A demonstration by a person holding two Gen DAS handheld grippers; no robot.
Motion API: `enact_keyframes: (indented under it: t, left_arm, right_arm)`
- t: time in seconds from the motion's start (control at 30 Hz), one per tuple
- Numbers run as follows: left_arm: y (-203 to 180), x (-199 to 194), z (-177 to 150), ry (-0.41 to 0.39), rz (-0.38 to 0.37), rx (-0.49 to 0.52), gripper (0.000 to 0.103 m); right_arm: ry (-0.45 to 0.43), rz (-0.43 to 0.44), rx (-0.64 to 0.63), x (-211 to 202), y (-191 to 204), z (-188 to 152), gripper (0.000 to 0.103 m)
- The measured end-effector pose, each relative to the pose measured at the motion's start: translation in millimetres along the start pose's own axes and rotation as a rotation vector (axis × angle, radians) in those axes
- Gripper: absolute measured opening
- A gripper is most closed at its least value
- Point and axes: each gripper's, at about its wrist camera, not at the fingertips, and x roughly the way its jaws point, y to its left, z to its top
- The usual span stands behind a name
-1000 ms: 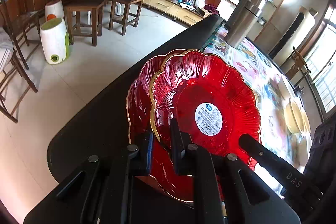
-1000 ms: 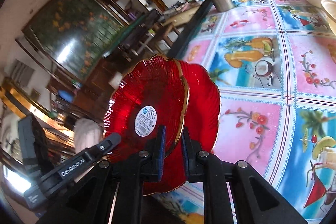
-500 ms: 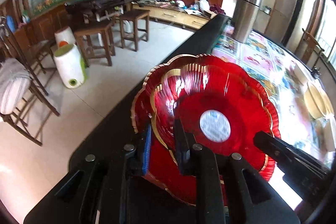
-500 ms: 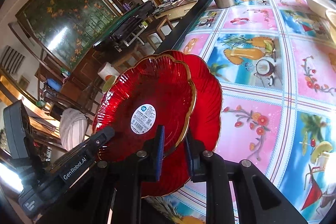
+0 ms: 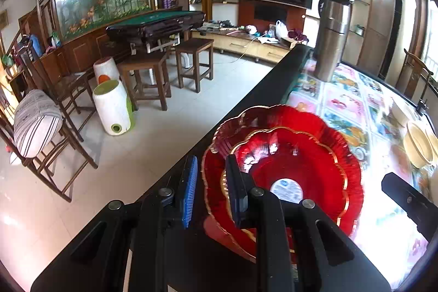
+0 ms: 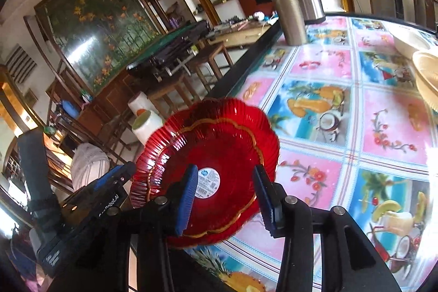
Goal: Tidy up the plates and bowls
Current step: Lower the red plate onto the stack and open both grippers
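— Red scalloped glass plates with gold rims, two of them: where do they sit?

— Nested, the smaller-looking upper plate [image 5: 301,155] inside the lower plate [image 5: 246,119]. In the left wrist view they fill the lower middle of the frame. In the right wrist view the stack [image 6: 219,144] lies at the centre, at the dark edge of the counter [image 6: 314,62] with its bright fruit-print cloth. I cannot tell if the stack hangs over that edge.

— Any mark on them?

— A round white sticker [image 5: 287,189] sits in the middle of the upper plate.

— And the left tongs?

— The left tongs [image 5: 211,159] stand a little apart. The lower plate's rim runs up between the two fingers. The blue pad [image 5: 189,182] on the left stays clear of the glass, so nothing is clamped.

— The right tongs?

— The right tongs [image 6: 225,168] are opening, jaws spread wide at the lower middle of the frame. The plates' near side shows in the gap, and neither pad presses on the glass.

— What else is on the counter?

— A tall brushed-steel flask with a black lid [image 5: 331,40] stands at the upper right in the left view, well apart from the plates. Cream-coloured ribbed bowls [image 6: 427,78] sit at the right edge of the right view.
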Motion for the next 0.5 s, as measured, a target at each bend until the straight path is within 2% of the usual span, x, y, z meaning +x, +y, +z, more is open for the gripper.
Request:
enact_keyframes:
  t: [0.1, 0.2, 0.23, 0.4, 0.5]
  left_arm:
    - [-10, -11, 1, -0.020, -0.011, 0.019, 0.021]
    - [-22, -21, 1, -0.045, -0.015, 0.045, 0.047]
    - [-28, -26, 1, -0.064, -0.007, 0.056, 0.051]
    - [-55, -40, 1, -0.087, -0.022, 0.110, 0.054]
    - [-78, -48, -2, -0.099, -0.040, 0.151, 0.062]
  right_arm:
    - [-0.024, 0.007, 0.016, -11, -8, 0, 0.044]
    - [-0.045, 0.005, 0.037, -20, -22, 0, 0.045]
    - [-0.050, 0.003, 0.046, -23, -28, 0, 0.046]
    - [-0.079, -0.012, 0.105, -42, -60, -2, 0.046]
    - [-0.100, -0.022, 0.139, -56, -81, -2, 0.046]
